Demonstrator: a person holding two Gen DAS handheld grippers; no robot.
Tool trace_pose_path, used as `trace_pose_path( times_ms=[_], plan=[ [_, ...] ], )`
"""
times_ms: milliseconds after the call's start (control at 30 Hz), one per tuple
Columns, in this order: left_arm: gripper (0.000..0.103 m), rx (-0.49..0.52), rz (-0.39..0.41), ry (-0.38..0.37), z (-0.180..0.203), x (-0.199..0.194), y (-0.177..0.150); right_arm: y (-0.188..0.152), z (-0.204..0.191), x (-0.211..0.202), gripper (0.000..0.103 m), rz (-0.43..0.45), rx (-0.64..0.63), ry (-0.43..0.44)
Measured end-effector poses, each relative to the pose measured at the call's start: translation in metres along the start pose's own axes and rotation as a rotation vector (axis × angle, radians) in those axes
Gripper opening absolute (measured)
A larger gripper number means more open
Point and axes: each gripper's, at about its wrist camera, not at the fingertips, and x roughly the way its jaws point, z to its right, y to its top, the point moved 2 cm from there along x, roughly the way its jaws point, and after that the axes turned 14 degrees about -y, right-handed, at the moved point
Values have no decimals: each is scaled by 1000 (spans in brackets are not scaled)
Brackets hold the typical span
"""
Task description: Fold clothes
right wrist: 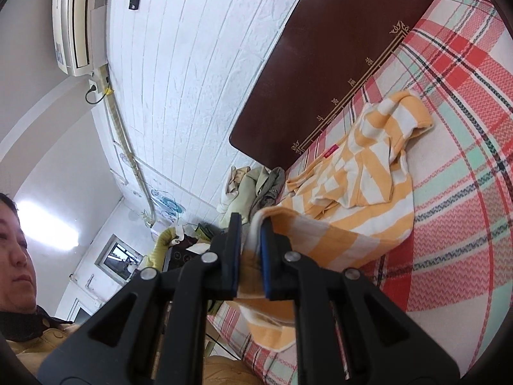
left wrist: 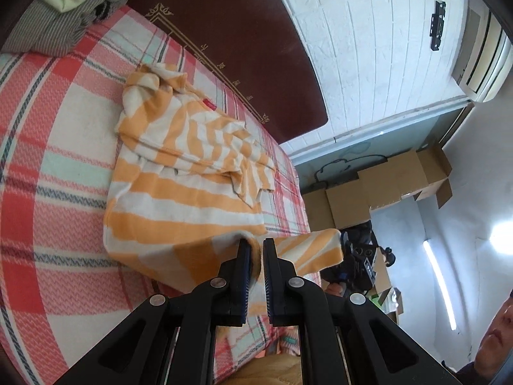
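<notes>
Shirt (left wrist: pixel 179 192) hem pinched in both tools

Your two wrist views look along their fingers (left wrist: pixel 243 250), low and close, toward the headboard (left wrist: pixel 231 41); both share the striped garment (right wrist: pixel 362 186).

Bright, sharp, ceiling-tube glare, fisheye-warped edges

Around the striped garment (left wrist: pixel 179 173) the plaid bedcover (left wrist: pixel 48 166) lies bare on its near and outer sides; the dark headboard (left wrist: pixel 243 41) walls off its far side, and a clothes pile (left wrist: pixel 64 9) blocks the corner beyond
</notes>
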Motion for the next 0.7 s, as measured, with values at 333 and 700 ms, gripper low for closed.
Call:
trace_pose_path(
  times_ms=[333, 700],
  plan=[
    [7, 43, -23, -4, 5, 21, 43, 41, 7, 18, 13, 27, 17, -42],
    [46, 148, -97, 168, -7, 37, 50, 76, 29, 57, 13, 5, 78, -89]
  ],
)
